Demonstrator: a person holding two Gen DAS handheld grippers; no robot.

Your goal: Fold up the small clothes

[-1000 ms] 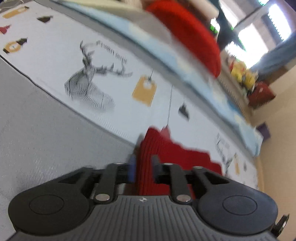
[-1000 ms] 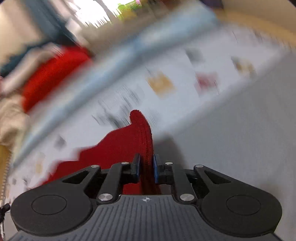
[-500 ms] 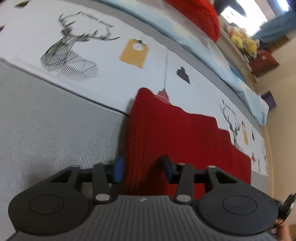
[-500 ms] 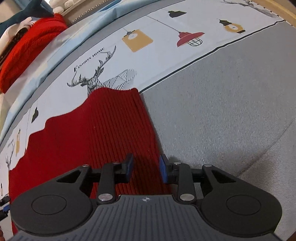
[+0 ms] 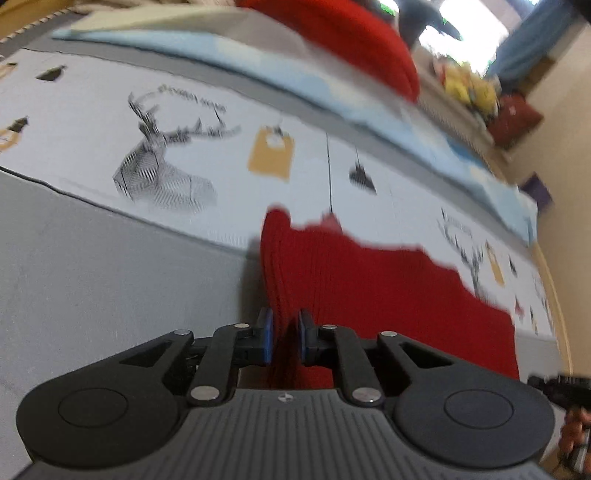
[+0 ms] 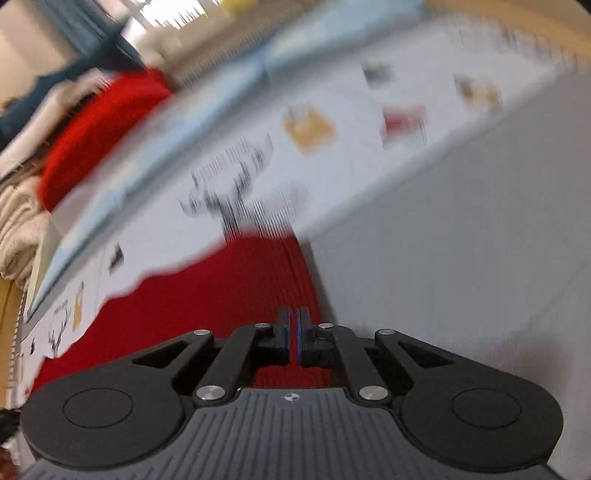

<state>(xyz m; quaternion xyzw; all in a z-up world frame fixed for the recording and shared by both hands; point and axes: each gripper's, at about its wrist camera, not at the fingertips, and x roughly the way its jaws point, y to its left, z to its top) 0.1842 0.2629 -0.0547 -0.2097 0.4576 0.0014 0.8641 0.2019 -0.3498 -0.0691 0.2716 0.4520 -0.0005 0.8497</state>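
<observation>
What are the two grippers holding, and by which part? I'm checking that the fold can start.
Both jaws are closing on the red knit garment: left gripper pinches its near-left edge, right gripper its near-right edge.

You are in a home, most likely a bedroom. You work on a bed with a grey sheet (image 5: 92, 266) and a white cover (image 5: 229, 122) printed with stag heads, lamps and tags. At its far side lies a pile of folded clothes (image 6: 22, 218), with yellow soft toys (image 5: 465, 88) and a blue curtain (image 5: 524, 40) by a bright window (image 5: 469, 29).
</observation>
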